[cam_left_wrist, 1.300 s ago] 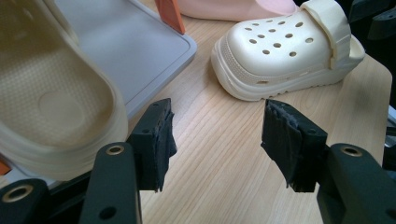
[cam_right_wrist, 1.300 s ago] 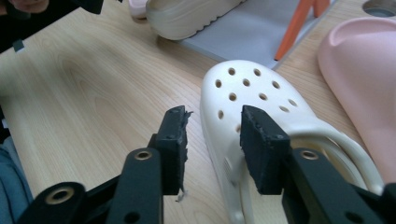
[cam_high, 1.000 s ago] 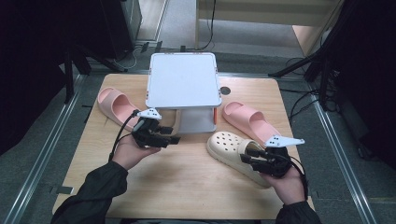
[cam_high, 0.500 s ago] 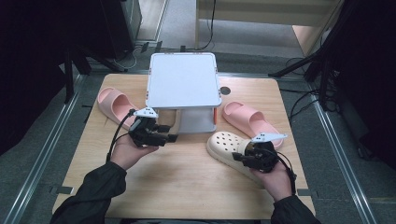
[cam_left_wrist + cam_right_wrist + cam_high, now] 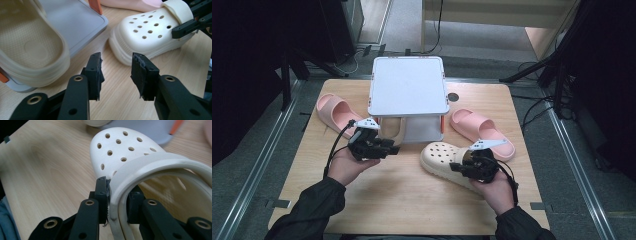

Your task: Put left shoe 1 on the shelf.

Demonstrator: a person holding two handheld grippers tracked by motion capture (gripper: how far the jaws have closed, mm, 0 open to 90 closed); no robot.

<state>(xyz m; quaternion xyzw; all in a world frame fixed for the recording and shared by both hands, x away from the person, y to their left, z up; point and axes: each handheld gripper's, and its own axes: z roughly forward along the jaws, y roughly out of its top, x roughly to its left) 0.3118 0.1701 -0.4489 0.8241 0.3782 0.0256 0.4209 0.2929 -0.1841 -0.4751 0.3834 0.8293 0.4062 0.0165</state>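
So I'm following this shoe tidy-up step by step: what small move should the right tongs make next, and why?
Probably lift the clog a little off the table. The right tongs have just been closing, and their pads sit on either side of its rim and heel strap. Its twin already lies on the rack's lower shelf, so this one likely goes beside it.

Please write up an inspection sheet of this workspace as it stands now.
Surface: wooden table, bare at front.
Job's things: cream clog on the table; second cream clog on the grey rack's lower shelf.
Clutter: two pink slides flanking the rack.
Grippers: left gripper empty, jaws just closing; right gripper just closed on the clog's heel rim.
Cables: black, trailing from each gripper.
Surroundings: grey floor, dark stands.
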